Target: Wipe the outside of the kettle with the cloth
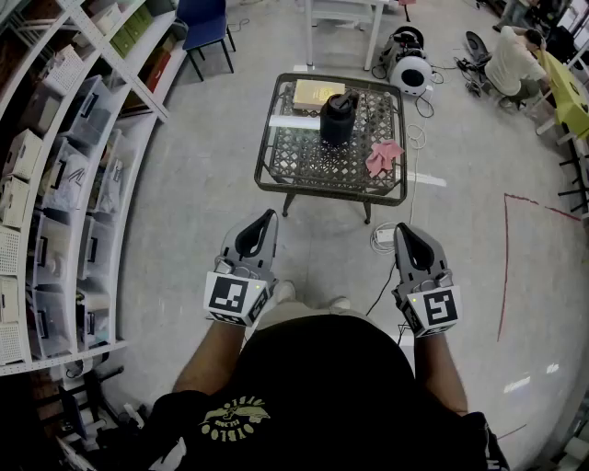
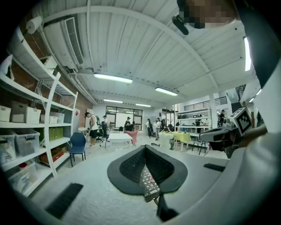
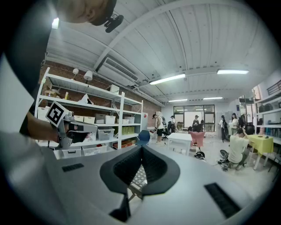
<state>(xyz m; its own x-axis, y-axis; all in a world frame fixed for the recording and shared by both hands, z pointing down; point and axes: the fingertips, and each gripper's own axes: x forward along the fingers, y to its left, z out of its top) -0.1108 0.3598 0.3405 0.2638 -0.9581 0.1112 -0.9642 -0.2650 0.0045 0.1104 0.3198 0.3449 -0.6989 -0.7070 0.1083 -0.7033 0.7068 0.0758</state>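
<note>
A dark kettle point(image 1: 338, 117) stands upright on a low metal mesh table point(image 1: 304, 162) ahead of me. A pink cloth point(image 1: 384, 157) lies crumpled on the table's right side, apart from the kettle. My left gripper point(image 1: 268, 217) and right gripper point(image 1: 401, 230) are held side by side near my waist, well short of the table, both pointing forward. Each has its jaws shut with nothing between them. In the left gripper view the shut left gripper point(image 2: 145, 147) points at the table top; the right gripper point(image 3: 141, 148) shows the same in its own view.
A yellowish flat box point(image 1: 317, 93) and a white strip lie at the table's back left. White shelving with bins point(image 1: 64, 175) lines the left. A blue chair point(image 1: 204, 28), a round white appliance point(image 1: 410, 68) and a crouching person point(image 1: 513, 63) are beyond the table. A cable runs over the floor point(image 1: 382, 237).
</note>
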